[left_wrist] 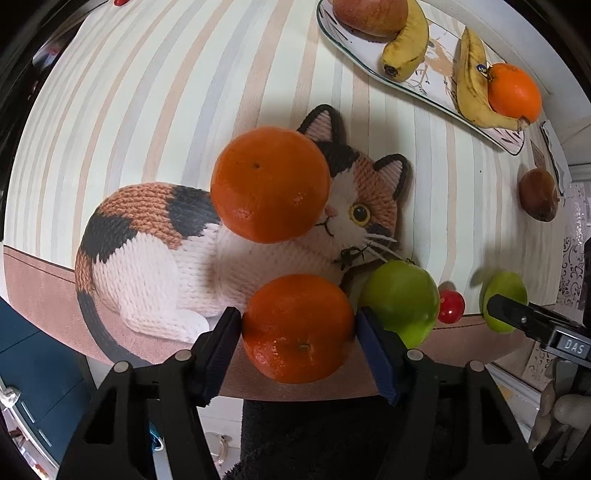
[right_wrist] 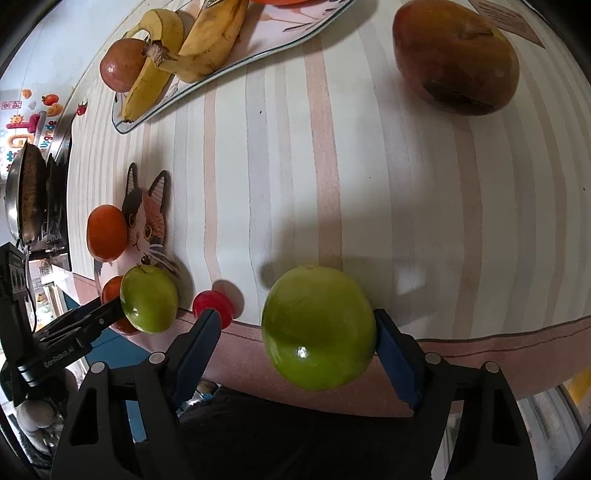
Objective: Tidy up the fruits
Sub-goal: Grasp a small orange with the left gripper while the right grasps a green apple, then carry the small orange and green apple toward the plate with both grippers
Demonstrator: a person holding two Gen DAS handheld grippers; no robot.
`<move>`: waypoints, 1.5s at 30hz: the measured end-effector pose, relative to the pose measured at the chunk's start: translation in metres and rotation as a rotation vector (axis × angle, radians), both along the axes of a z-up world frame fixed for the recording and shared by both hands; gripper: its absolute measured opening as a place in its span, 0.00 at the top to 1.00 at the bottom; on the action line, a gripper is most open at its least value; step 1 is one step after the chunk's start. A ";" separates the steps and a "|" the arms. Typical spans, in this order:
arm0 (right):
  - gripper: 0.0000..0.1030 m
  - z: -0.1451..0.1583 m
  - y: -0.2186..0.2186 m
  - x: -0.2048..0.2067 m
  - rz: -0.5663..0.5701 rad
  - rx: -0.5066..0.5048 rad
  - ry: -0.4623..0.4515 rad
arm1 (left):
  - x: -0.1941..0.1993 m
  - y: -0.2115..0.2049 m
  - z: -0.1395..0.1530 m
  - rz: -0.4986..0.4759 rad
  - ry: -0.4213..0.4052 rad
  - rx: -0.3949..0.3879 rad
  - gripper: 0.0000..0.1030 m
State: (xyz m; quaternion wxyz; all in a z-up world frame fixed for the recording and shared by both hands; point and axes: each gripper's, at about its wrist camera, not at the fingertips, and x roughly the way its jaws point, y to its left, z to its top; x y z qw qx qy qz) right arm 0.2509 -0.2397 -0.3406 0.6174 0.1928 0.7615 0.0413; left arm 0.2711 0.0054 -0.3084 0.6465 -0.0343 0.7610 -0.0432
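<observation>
My left gripper (left_wrist: 298, 328) is shut on an orange (left_wrist: 297, 328) at the table's near edge. A second orange (left_wrist: 270, 184) lies on the cat picture. A green apple (left_wrist: 402, 300) sits just right of the held orange. My right gripper (right_wrist: 299, 328) stands around another green apple (right_wrist: 318, 326); its right pad touches the apple, the left pad stands apart. A small red fruit (right_wrist: 213, 303) lies between the two apples. The plate (left_wrist: 436, 88) at the back holds bananas (left_wrist: 406, 40), a red apple (left_wrist: 369, 16) and an orange (left_wrist: 514, 93).
A brown-red mango (right_wrist: 456, 55) lies on the striped cloth at the back right. A cat picture (left_wrist: 229, 251) is printed on the cloth. A metal pan (right_wrist: 26, 195) stands past the table's left side. The table edge runs just in front of both grippers.
</observation>
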 end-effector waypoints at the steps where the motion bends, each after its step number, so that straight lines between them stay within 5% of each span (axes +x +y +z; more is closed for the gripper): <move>1: 0.25 0.000 0.000 0.000 0.007 -0.005 -0.004 | 0.001 -0.002 0.001 -0.010 -0.001 0.011 0.40; 7: 0.42 0.003 0.000 0.003 0.022 -0.018 -0.034 | 0.000 0.004 0.002 -0.042 -0.046 0.110 0.40; 12: 0.41 0.001 0.006 0.003 0.059 -0.031 -0.029 | 0.008 0.024 0.001 0.016 -0.017 0.071 0.39; 29: 0.43 0.005 0.028 0.001 0.176 -0.108 -0.090 | 0.013 0.005 -0.022 0.002 -0.029 0.137 0.40; 36: 0.43 0.015 0.029 0.009 0.105 -0.060 -0.126 | 0.021 0.009 0.008 0.024 -0.080 0.102 0.40; 45: 0.43 0.061 0.013 0.062 0.007 -0.015 -0.261 | 0.071 -0.014 0.087 0.001 -0.221 -0.032 0.40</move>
